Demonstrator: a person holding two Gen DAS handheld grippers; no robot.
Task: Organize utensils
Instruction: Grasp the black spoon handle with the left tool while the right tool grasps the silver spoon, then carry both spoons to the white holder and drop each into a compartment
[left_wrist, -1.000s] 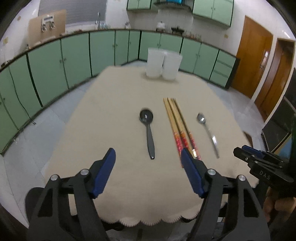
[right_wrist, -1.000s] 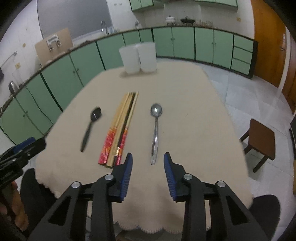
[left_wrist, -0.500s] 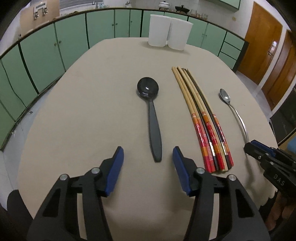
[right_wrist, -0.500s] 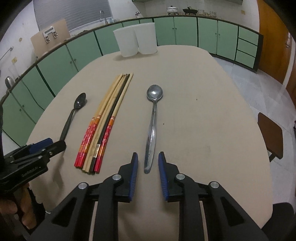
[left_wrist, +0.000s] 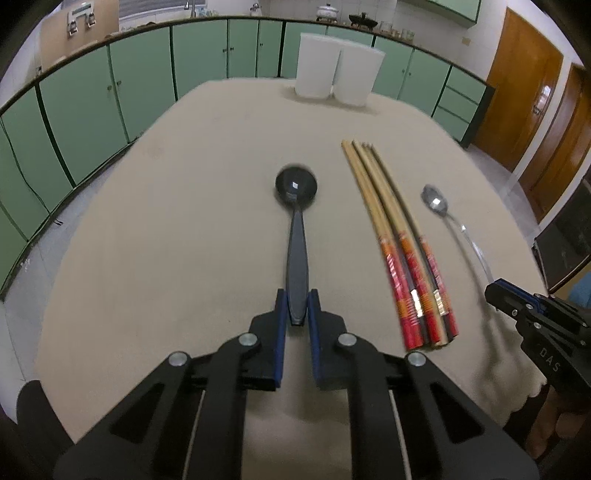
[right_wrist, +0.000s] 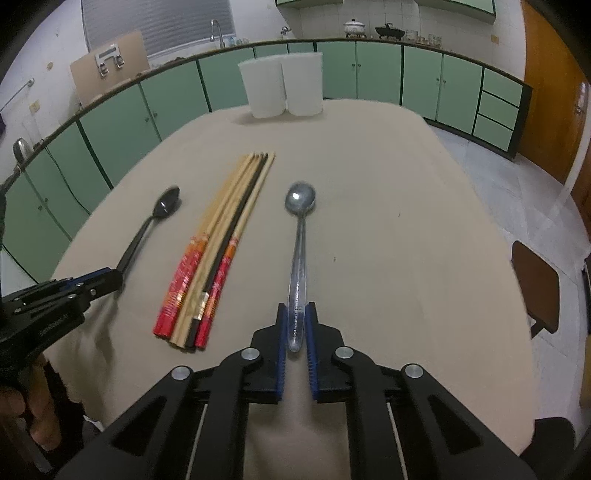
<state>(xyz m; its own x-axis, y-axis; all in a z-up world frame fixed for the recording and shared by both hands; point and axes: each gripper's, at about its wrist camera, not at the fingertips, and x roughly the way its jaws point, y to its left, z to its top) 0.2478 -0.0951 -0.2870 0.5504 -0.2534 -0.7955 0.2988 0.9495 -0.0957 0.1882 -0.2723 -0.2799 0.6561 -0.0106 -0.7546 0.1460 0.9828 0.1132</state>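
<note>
Beige tablecloth (left_wrist: 166, 258) amid green kitchen cabinets (left_wrist: 92, 107).

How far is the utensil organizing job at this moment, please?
Nothing is sorted yet. In hand: the left gripper is closing on the black spoon, the right gripper on the metal spoon. Left: the chopsticks lie untouched, both spoons outside the white containers.

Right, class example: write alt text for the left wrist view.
The left gripper is closing on the handle end of a black spoon lying on a beige table. Chopsticks and a metal spoon lie to its right.
</note>
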